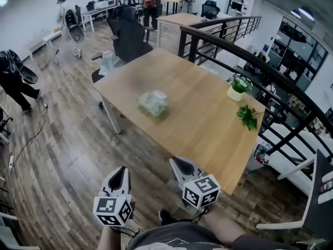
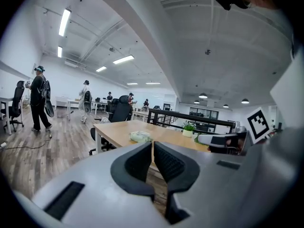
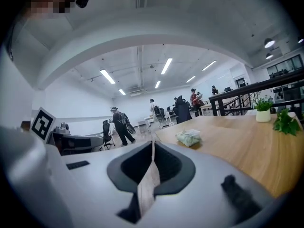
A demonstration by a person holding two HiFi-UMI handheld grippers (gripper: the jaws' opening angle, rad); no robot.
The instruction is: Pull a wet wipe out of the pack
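The wet wipe pack (image 1: 153,102), pale green and crumpled, lies near the middle of the wooden table (image 1: 208,134). Both grippers hover short of the table's near edge, well apart from the pack. My left gripper (image 1: 120,172) is over the floor, jaws shut and empty. My right gripper (image 1: 176,163) is beside the table's near corner, jaws shut with nothing between them. In the left gripper view the pack (image 2: 140,136) shows just above the gripper (image 2: 152,144). In the right gripper view the pack (image 3: 188,137) lies ahead and to the right of the gripper (image 3: 153,144).
A white potted plant (image 1: 238,87) and a small leafy sprig (image 1: 247,116) stand at the table's right edge. A black office chair (image 1: 129,35) is at the far end, a black railing (image 1: 250,61) runs along the right. People stand and walk at the back and left.
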